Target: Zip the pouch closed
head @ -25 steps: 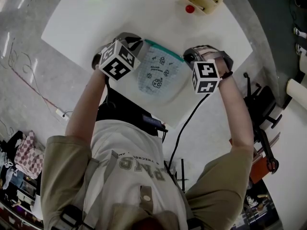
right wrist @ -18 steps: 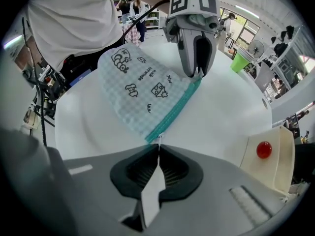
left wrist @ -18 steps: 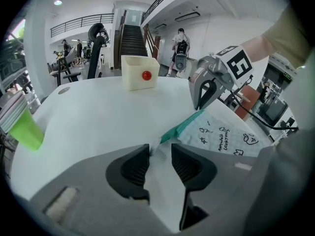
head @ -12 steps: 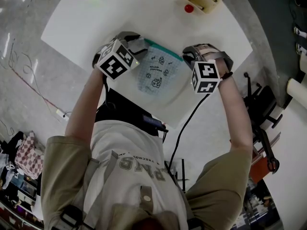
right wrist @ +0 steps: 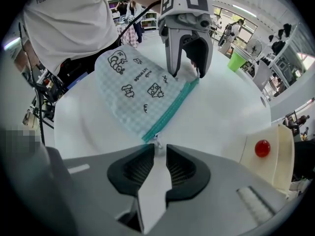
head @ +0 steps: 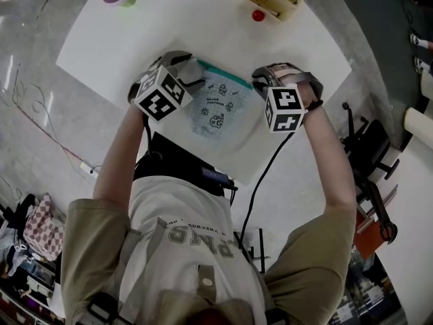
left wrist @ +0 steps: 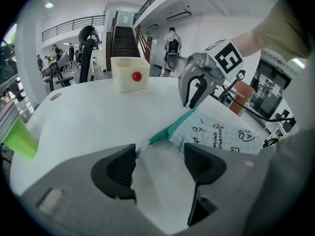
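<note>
Indoors, white table (head: 203, 32), pouch (head: 216, 110), marble floor (head: 30, 66)

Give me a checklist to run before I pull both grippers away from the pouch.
1. Zipper closed: ok; teal zipper looks shut end to end, with the pull at its end.
2. Left gripper released: ok; jaws have just been opening and stand wide apart, end tab beside one pad, unclamped.
3. Right gripper released: ok; jaws have just been opening to a narrow gap, and the pull at their tips looks unpinched.
4. Pouch flat on table: ok.
</note>
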